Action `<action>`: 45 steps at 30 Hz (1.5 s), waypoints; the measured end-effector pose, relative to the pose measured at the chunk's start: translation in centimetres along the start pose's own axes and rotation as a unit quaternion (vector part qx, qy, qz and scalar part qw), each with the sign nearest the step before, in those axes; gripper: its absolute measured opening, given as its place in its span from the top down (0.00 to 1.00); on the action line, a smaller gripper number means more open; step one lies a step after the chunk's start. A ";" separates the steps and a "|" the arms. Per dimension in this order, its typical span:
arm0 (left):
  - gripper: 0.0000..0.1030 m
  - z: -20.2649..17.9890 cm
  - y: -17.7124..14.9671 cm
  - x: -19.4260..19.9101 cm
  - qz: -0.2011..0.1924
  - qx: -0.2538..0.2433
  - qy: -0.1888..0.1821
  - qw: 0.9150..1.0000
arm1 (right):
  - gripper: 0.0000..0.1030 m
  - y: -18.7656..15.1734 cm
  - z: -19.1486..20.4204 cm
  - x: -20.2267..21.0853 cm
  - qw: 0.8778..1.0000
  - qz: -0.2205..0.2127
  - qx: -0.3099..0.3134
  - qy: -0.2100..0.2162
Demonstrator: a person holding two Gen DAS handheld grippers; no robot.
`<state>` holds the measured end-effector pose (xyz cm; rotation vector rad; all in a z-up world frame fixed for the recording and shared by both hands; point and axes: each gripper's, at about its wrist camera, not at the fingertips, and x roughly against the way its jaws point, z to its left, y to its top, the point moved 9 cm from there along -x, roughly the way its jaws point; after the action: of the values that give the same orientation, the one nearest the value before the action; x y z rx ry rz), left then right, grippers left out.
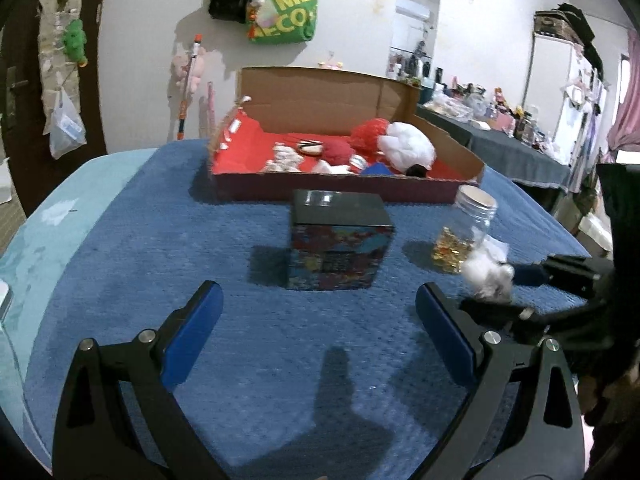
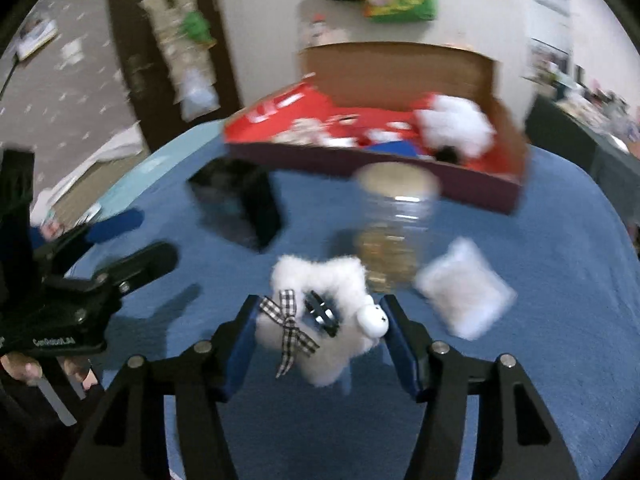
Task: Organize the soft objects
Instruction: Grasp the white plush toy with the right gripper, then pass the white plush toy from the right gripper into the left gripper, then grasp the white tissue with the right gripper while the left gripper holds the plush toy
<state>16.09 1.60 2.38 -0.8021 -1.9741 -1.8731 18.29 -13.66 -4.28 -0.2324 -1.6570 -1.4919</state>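
Two grippers are in my hands above a blue textured cover spread over the bed. The largest thing on it is the open cardboard tray at the far side, lined in red, and it holds a heap of soft things: a round red and white plush, a flatter red cushion, some small pale fuzzy pieces and a bit of blue near the front wall; what each one is I cannot tell through the blur. On the wall behind hangs a green bag with yellow letters, of which I read only "MEG" and "ECO". Nearer to me stands a dark box with a glossy black lid shut on it and busy coloured print on its sides, too small to read. Just beside it on the right is a clear jar with a pale screw lid, its bottom part filled with small golden pieces. Close by the jar lies a small white pillow, flat on the cover. My right gripper is clamped on the white fluffy toy, its blue pads pressing both sides; the toy wears a black and white checked bow and sits in front of the jar. My left gripper hangs over bare cover with its fingers wide apart, nothing between them. Its body bears small white lettering that I cannot make out.
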 end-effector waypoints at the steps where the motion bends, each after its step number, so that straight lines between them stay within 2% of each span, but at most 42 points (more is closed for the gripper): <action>1: 0.04 0.6 -0.1 0.1 0.001 0.003 0.005 1.000 | 0.38 0.0 1.0 -0.7 1.000 0.004 0.011 0.003; 4: 0.04 1.8 -0.7 0.2 0.008 0.007 0.015 1.000 | 0.28 0.0 2.3 -1.9 1.000 0.015 0.023 0.016; 6: 0.05 2.4 -1.0 0.2 0.014 0.009 0.019 1.000 | 0.17 -0.1 2.4 -2.5 1.000 0.017 0.023 0.009; 11: 0.05 2.0 -1.3 -0.3 0.021 0.010 0.015 1.000 | 0.15 -0.2 1.6 -1.4 1.000 0.007 -0.002 0.012; 15: 0.04 -0.2 -1.4 -0.6 0.028 -0.004 -0.009 1.000 | 0.03 -0.3 -1.1 1.2 1.000 -0.018 -0.005 -0.019; 19: 0.04 -3.2 -1.7 -1.3 0.045 -0.019 -0.039 0.998 | 0.03 -0.3 -6.1 2.9 0.998 -0.023 -0.031 -0.058; 26: 0.05 -7.2 -2.9 -2.4 0.075 -0.034 -0.079 0.993 | 0.03 0.6 -10.9 1.5 0.997 0.001 -0.036 -0.062; 28: 0.05 -8.0 -3.1 -2.7 0.081 -0.040 -0.080 0.993 | 0.05 0.8 -11.4 0.0 0.998 0.021 -0.033 -0.052; 31: 0.05 -9.1 -3.5 -3.4 0.090 -0.050 -0.088 0.991 | 0.16 0.7 -11.5 -1.6 0.998 0.040 -0.016 -0.052; 32: 0.08 -9.4 -3.7 -3.7 0.094 -0.052 -0.093 0.990 | 0.25 0.5 -11.4 -1.9 0.998 0.045 -0.013 -0.051; 33: 0.22 -9.7 -4.0 -4.0 0.101 -0.053 -0.097 0.989 | 0.38 0.4 -11.3 -2.4 0.997 0.052 -0.009 -0.047; 34: 0.32 -10.0 -4.3 -4.3 0.109 -0.054 -0.105 0.987 | 0.44 0.0 -11.1 -3.0 0.997 0.061 -0.005 -0.042; 35: 0.34 -10.1 -4.6 -4.5 0.116 -0.055 -0.112 0.985 | 0.47 -0.1 -11.0 -3.0 0.997 0.057 0.000 -0.046; 37: 0.53 -10.0 -4.7 -4.3 0.110 -0.064 -0.103 0.987 | 0.63 -0.2 -10.6 -2.3 0.998 0.046 0.003 -0.040; 38: 0.57 -10.0 -4.5 -4.1 0.108 -0.066 -0.104 0.986 | 0.73 -0.1 -10.5 -2.0 0.999 0.042 -0.002 -0.034; 40: 0.63 -9.8 -4.4 -3.9 0.112 -0.059 -0.121 0.985 | 0.75 -0.2 -10.2 -1.2 0.999 0.032 -0.011 -0.028; 45: 0.65 -9.5 -4.0 -3.3 0.107 -0.050 -0.131 0.984 | 0.75 -0.2 -8.8 0.6 0.999 0.005 -0.003 -0.038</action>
<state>14.87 -8.27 -1.80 -1.2935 -1.8593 -1.8282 21.94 -21.71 -4.85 -0.3038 -1.7080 -1.4968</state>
